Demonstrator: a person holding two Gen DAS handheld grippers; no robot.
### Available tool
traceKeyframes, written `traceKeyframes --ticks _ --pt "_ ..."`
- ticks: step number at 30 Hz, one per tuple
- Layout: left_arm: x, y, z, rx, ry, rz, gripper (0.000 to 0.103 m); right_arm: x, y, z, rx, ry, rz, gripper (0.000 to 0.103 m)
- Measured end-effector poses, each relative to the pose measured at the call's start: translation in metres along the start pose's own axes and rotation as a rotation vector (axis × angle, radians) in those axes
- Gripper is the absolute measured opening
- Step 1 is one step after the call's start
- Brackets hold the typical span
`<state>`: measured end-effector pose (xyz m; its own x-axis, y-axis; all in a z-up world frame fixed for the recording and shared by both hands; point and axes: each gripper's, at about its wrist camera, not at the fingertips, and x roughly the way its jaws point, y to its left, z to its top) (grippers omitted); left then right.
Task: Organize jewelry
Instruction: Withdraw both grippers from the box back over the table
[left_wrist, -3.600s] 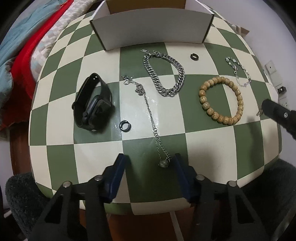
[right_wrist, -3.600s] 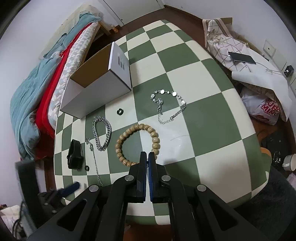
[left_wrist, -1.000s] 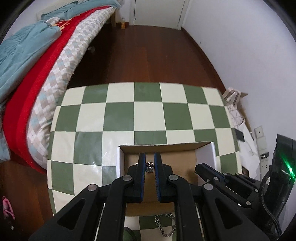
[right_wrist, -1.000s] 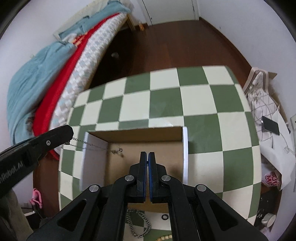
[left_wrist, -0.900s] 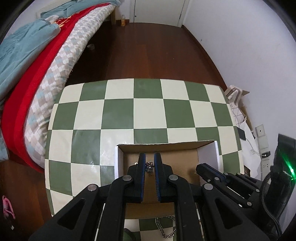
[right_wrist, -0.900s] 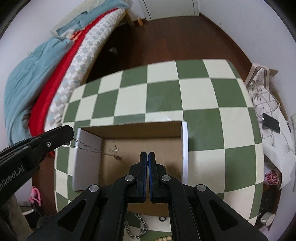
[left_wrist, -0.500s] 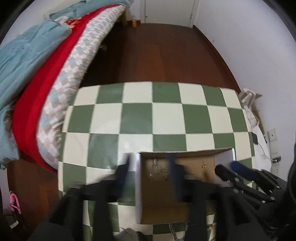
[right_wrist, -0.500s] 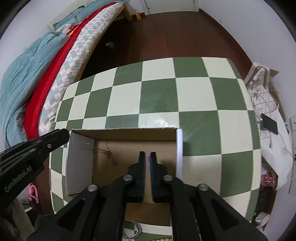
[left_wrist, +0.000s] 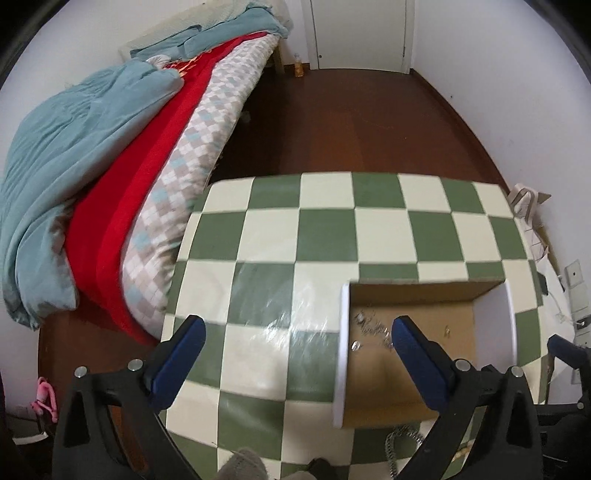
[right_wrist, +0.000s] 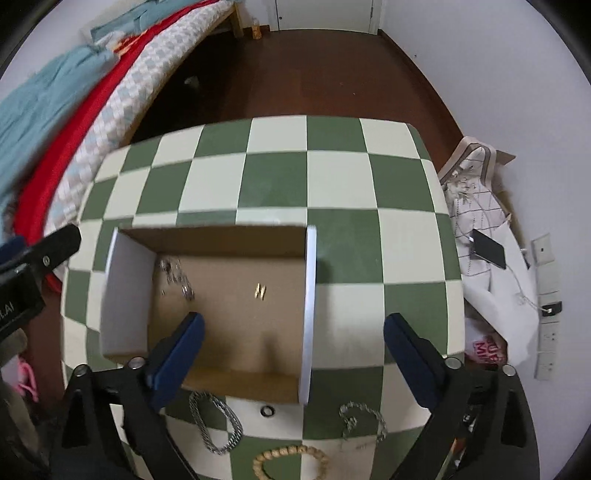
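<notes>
An open cardboard box (right_wrist: 308, 295) with white side walls stands on the green and cream checkered table (right_wrist: 277, 177). On its floor lie a thin silver necklace (right_wrist: 177, 277) in a heap and a small gold piece (right_wrist: 260, 291). My right gripper (right_wrist: 293, 325) hangs over the box, its jaws opening wide with nothing between them. My left gripper (left_wrist: 297, 328) is over the table just left of the box (left_wrist: 343, 350), its jaws also opening and empty. The necklace (left_wrist: 369, 328) shows inside the box's left wall.
In front of the box lie a chunky chain (right_wrist: 214, 424), a black ring (right_wrist: 266, 410), a silver bracelet (right_wrist: 362, 421) and a wooden bead bracelet (right_wrist: 291, 458). A bed (left_wrist: 110, 166) lies left of the table. Bags and a phone (right_wrist: 487, 251) sit to its right.
Both grippers went from shut to wide open. The thin necklace left the left gripper and now lies in the box. The left gripper shifted to the left of the box.
</notes>
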<state>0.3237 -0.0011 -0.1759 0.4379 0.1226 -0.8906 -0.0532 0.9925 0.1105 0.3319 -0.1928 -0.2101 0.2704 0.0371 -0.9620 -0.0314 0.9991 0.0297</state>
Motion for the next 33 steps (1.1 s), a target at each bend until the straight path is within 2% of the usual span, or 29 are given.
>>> traceKeyframes --ticks 5,15,21,33 --pt "-0.003 0.008 -0.020 -0.009 0.009 0.025 0.103 -0.001 0.008 -0.018 -0.022 0.000 -0.021 0.103" --pt "-0.036 0.016 -0.044 -0.026 -0.048 0.021 0.103 -0.025 0.013 -0.038 -0.001 -0.053 -0.030 0.103" --pt "-0.064 0.022 -0.056 -0.034 -0.074 0.007 0.103 -0.056 0.013 -0.047 0.006 -0.118 -0.049 0.103" --pt "-0.146 0.035 -0.085 -0.044 -0.205 0.013 0.103 -0.136 0.019 -0.082 0.020 -0.238 -0.050 0.103"
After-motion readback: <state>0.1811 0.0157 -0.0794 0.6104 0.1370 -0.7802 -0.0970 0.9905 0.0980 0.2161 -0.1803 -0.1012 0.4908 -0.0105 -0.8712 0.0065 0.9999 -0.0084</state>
